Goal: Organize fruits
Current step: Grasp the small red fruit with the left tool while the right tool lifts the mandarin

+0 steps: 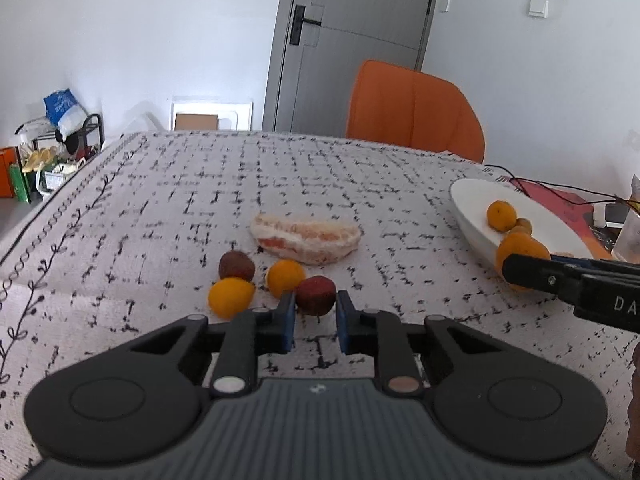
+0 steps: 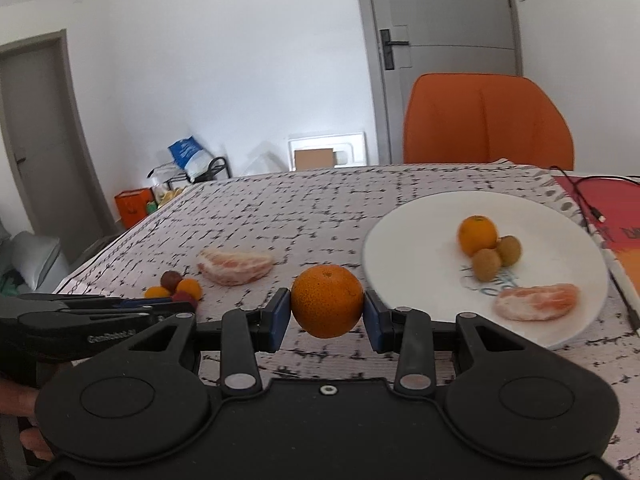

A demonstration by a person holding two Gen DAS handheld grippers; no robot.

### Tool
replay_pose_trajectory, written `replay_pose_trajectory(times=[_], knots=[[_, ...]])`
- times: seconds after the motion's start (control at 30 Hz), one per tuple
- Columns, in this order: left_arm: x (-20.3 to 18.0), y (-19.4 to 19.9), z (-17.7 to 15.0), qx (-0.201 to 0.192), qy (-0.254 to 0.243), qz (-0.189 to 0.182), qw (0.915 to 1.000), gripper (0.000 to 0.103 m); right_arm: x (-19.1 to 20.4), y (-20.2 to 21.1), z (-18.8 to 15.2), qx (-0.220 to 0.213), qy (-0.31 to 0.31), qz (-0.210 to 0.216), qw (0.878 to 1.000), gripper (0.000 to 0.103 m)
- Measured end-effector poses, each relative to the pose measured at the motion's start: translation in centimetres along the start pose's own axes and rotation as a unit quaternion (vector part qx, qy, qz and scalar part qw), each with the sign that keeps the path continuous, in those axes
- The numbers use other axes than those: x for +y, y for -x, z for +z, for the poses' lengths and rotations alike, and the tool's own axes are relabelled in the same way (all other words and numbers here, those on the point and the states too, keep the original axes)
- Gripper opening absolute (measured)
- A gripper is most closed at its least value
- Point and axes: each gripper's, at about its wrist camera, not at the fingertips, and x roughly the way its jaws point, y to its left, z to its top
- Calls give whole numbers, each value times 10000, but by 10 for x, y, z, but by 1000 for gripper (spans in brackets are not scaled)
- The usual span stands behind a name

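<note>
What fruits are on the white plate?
On the white plate sit one orange, two small brown fruits and a peeled citrus piece. Nothing is hidden.

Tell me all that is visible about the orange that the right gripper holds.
The orange is round, with bright, finely pitted peel and a small stem scar on top. The right gripper is shut on it, one blue pad on each side. It hangs above the patterned tablecloth, just left of the white plate, touching only the pads.

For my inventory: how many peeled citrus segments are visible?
2. One peeled segment lies on the tablecloth; another segment lies on the white plate. None seems hidden.
</note>
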Motion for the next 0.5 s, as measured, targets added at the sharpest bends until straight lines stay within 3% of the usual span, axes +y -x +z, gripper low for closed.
replay_pose_trajectory(times=[0.5], knots=[[-44, 8, 20, -257, -350, -347, 9985, 20, -43, 17, -4, -193, -384, -352, 9985, 37]])
